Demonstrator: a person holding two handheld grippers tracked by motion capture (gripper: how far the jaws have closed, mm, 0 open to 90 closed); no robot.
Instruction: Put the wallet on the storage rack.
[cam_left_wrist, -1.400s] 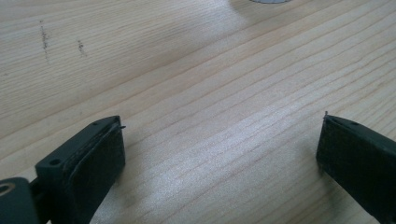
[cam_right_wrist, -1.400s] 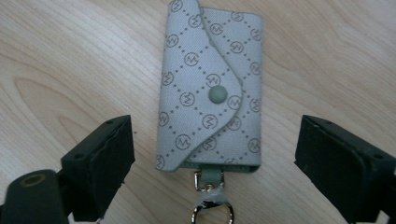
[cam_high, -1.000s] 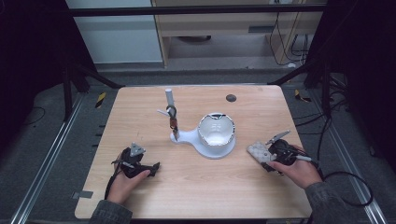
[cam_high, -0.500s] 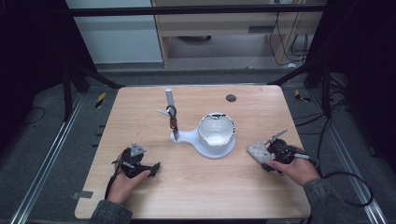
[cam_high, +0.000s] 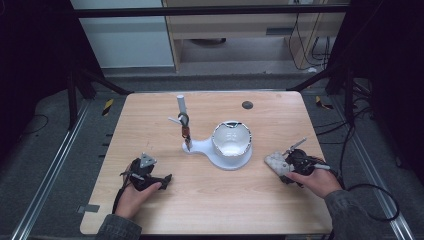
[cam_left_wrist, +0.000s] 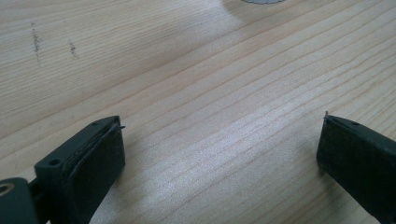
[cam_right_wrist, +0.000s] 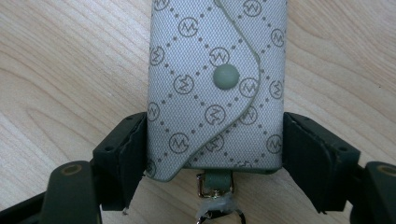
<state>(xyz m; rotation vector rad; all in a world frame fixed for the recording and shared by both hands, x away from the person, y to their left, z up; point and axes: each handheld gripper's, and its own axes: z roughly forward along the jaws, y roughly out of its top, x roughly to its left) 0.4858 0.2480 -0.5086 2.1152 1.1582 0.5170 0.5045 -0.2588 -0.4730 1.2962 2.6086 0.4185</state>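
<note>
A grey patterned key pouch (cam_right_wrist: 212, 79) with a snap button and a metal ring lies on the wooden table (cam_high: 200, 200), right of centre. My right gripper (cam_right_wrist: 215, 140) is shut on the pouch's near end, one jaw against each side. In the high view the pouch (cam_high: 273, 161) sticks out of the right gripper (cam_high: 286, 166) toward the left. My left gripper (cam_high: 166, 179) rests at the front left. Its jaws stand wide open over bare wood (cam_left_wrist: 222, 135) and hold nothing.
A white stand (cam_high: 202, 147) in the table's middle carries a white bowl (cam_high: 231, 140) and an upright post (cam_high: 181, 105) with a small item hanging from it (cam_high: 186, 131). A dark disc (cam_high: 247, 105) lies near the far edge. Black frame bars surround the table.
Both grippers are almost where they were. The right hand with the pouch has shifted only slightly.
</note>
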